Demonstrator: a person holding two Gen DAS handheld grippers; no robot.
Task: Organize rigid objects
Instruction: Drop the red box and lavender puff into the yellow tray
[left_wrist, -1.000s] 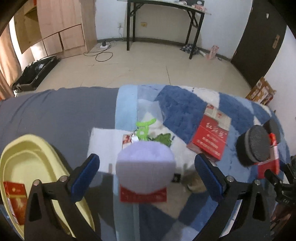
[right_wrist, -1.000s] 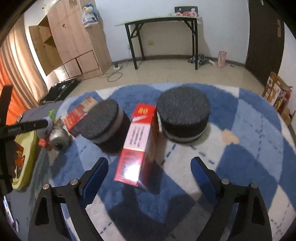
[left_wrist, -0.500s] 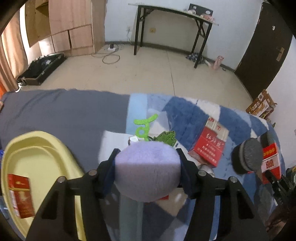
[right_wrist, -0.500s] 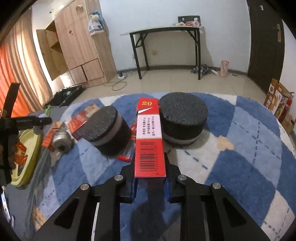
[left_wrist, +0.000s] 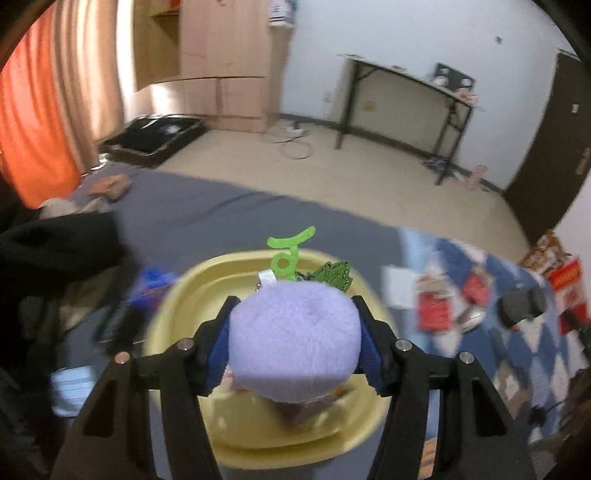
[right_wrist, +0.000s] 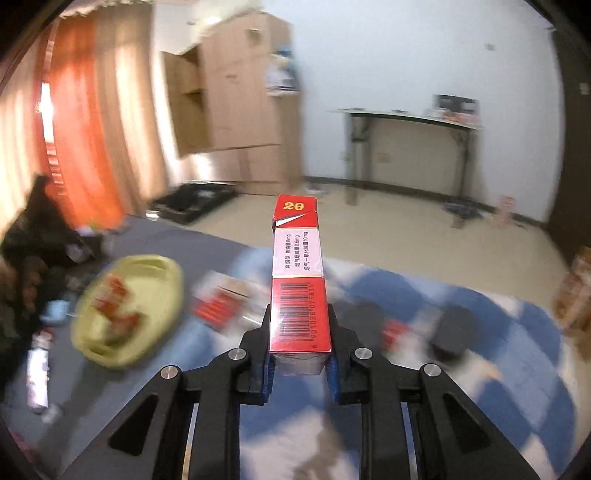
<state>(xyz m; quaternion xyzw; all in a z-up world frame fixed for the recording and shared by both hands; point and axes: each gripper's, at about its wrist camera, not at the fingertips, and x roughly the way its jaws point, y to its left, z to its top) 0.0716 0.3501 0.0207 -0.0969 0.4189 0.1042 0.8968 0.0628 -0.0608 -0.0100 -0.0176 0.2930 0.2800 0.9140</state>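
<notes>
My left gripper (left_wrist: 294, 341) is clamped on the purple plush (left_wrist: 294, 341), held over the yellow tray (left_wrist: 177, 306); I'd lower before releasing. My right gripper (right_wrist: 298, 356) pinches the red carton (right_wrist: 298, 288) upright; the tray sits far left.

- The yellow tray (left_wrist: 177, 314) lies under the left gripper (left_wrist: 294, 334); its rim rings the way down, and blurred red packs (left_wrist: 295, 410) lie on its floor at 6 o'clock.
- The plush ball (left_wrist: 294, 332) fills the space between the pads.
- At 9 o'clock a dark heap (left_wrist: 55, 251) crowds the tray's side.
- At 3 o'clock, red boxes (left_wrist: 434, 310) and black discs (left_wrist: 517, 308) litter the blue quilt (left_wrist: 517, 350).
- Ahead of the right gripper (right_wrist: 299, 354), the carton (right_wrist: 299, 280) blocks 12 o'clock; bare grey sheet (right_wrist: 177, 236) lies at 11.
</notes>
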